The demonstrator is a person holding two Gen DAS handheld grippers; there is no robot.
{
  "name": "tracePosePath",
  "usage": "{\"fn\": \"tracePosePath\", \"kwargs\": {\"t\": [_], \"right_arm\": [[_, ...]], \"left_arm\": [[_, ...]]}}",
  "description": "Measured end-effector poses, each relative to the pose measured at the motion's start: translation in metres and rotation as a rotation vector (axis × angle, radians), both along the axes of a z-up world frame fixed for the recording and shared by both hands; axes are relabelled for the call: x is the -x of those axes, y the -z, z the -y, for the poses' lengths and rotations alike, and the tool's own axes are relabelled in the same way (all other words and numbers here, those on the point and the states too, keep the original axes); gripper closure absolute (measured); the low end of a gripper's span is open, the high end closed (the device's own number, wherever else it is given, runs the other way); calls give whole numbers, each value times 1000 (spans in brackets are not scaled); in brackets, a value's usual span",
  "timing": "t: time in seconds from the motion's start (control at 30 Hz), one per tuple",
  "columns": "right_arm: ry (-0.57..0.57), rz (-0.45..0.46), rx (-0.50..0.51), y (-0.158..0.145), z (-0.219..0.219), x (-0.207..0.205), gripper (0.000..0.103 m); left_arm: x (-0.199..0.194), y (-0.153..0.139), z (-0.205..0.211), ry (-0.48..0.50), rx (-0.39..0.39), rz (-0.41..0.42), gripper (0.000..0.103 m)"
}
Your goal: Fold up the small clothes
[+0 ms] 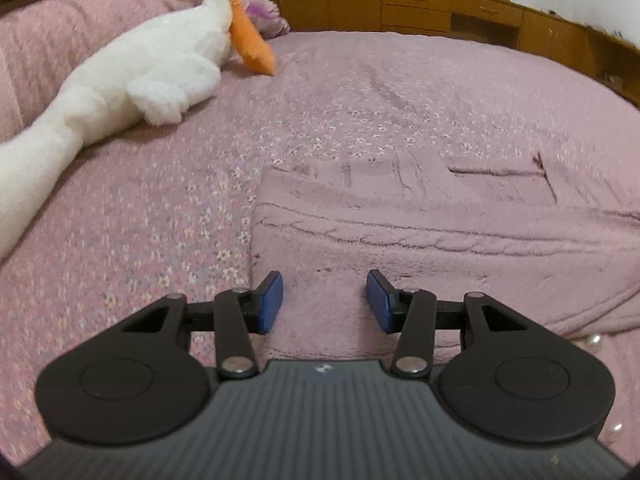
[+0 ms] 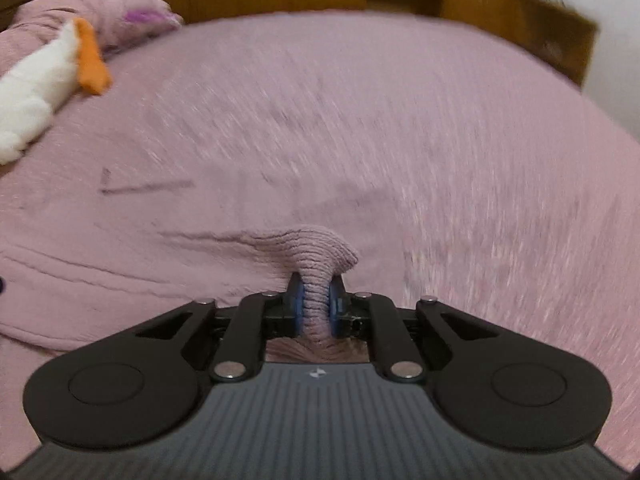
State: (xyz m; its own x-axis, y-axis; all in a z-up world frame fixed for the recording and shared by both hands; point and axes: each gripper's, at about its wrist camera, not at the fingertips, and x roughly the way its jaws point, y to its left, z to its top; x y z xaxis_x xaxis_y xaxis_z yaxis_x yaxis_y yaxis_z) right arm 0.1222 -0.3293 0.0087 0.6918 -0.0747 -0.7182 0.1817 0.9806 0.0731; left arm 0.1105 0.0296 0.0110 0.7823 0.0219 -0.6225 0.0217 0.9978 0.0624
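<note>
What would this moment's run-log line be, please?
left tongs: open over pink sweater | right tongs: pinching sweater's ribbed edge

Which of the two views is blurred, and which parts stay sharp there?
Right wrist view: bedspread streaked by motion blur, while the right tool and pinched sweater stay sharp. Left wrist view: mostly sharp, fisheye bends the wooden cabinet.

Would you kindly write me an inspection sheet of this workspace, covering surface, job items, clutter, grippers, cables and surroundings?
Surface: bed with a pink floral cover.
Job's things: pink knitted garment spread flat on the bed; pearl buttons show at its near edge.
Clutter: white plush goose with an orange beak; a pink-purple plush toy behind it.
Grippers: left gripper open over the garment, holding nothing; right gripper shut on a ribbed fold of the garment.
Cables: nothing seen.
Surroundings: wooden cabinets behind the bed; white wall to the right.
</note>
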Motion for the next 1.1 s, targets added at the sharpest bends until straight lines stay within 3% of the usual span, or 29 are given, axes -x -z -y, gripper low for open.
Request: {"fn": "tracePosePath", "kwargs": {"t": [0.1,0.23,0.47,0.73,0.87,1.1], "right_arm": [[9,29,-40,12,9,5,74],[6,41,-110,4,15,10,54],[-47,154,-147,-41,21,57,44],[-156,264,-296,-104,20,137,42],[-247,257,-313,-132,15,173,39],[-362,220,-157,-147,-7,239,31]], "left_arm": [[1,-1,0,9,-8,-2,54],[7,-11,-3,10,-3,-4,54],[33,-37,-5,50,-24,11,54],[75,-70,-3,110,-40,-5,54],[99,-80,-6,162,-23,-43,54],[149,-74,2,312,-72,-91,54]]}}
